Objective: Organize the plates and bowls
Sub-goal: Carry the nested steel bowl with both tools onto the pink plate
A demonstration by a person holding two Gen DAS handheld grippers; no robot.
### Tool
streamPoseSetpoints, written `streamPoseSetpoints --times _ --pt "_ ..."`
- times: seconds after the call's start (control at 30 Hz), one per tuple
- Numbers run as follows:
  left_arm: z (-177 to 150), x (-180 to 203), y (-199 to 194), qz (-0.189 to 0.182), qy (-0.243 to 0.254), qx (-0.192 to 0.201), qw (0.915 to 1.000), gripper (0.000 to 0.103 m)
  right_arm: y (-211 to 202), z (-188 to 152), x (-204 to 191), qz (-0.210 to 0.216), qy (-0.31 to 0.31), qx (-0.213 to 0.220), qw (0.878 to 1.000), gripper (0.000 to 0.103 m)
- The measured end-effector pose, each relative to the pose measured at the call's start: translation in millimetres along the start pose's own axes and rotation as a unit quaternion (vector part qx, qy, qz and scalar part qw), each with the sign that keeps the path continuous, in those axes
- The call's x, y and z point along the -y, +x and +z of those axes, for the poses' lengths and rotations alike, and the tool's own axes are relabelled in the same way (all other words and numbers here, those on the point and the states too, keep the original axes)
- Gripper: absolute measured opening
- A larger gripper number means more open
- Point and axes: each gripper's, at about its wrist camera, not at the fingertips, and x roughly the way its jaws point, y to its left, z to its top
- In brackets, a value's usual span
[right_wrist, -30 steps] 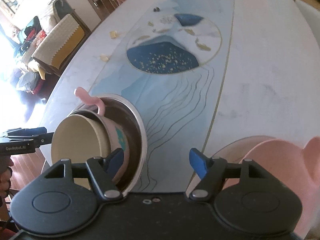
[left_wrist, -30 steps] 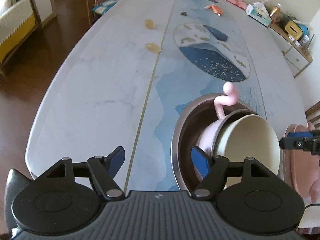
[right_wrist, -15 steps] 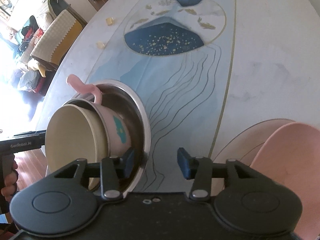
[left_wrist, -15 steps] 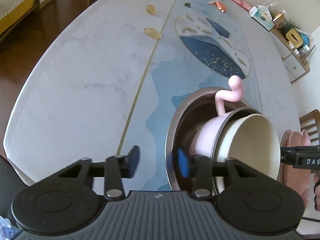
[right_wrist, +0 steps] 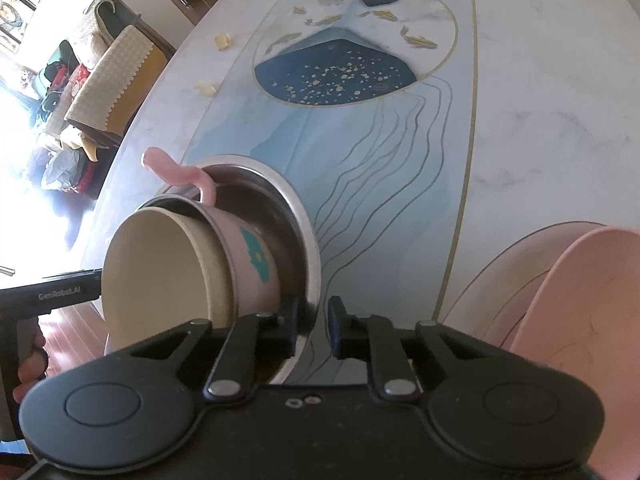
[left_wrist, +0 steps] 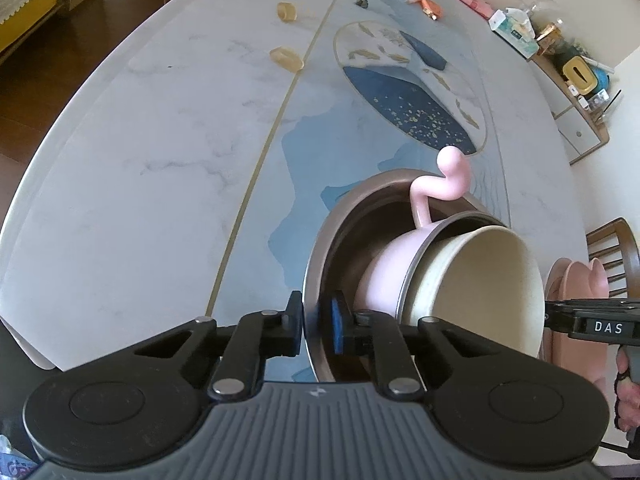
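Grippers (left_wrist: 316,322) now closed around steel bowl (left_wrist: 310,280)

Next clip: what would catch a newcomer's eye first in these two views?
The nested stack near the table's front edge: a cream bowl inside a pink cup with a curly handle, both tipped inside a steel bowl. Both grippers pinch that steel rim from opposite sides, the left gripper and the right gripper. A pink plate sits on the right, and the table shows a blue jellyfish design.

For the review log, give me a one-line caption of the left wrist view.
Left gripper clamped on the near rim of a steel bowl holding a nested pink cup and cream bowl on a marble table.
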Motion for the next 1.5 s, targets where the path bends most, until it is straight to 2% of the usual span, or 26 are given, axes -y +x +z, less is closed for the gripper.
streamPoseSetpoints --times 0.17,0.5,1.0,1.2,1.5 --pt "0 3 0 0.010 0.007 0.002 0.9999 0.010 0 0 -4 -0.009 -0.002 0.003 1.000 0.011" --pt "0 12 -9 0.014 0.008 0.008 0.9998 0.009 -6 -2 -11 -0.034 0.020 0.002 0.999 0.010" --pt "13 34 -18 0.014 0.012 -0.013 0.9997 0.009 -30 -1 -14 -0.062 0.047 0.000 0.997 0.010" --pt "26 62 -32 0.008 0.038 -0.014 0.9992 0.009 -57 -3 -6 -0.067 0.066 0.009 0.995 0.010" --pt "40 128 -36 -0.009 0.092 -0.012 0.9956 0.009 -106 -9 24 -0.093 0.096 0.041 0.990 0.010"
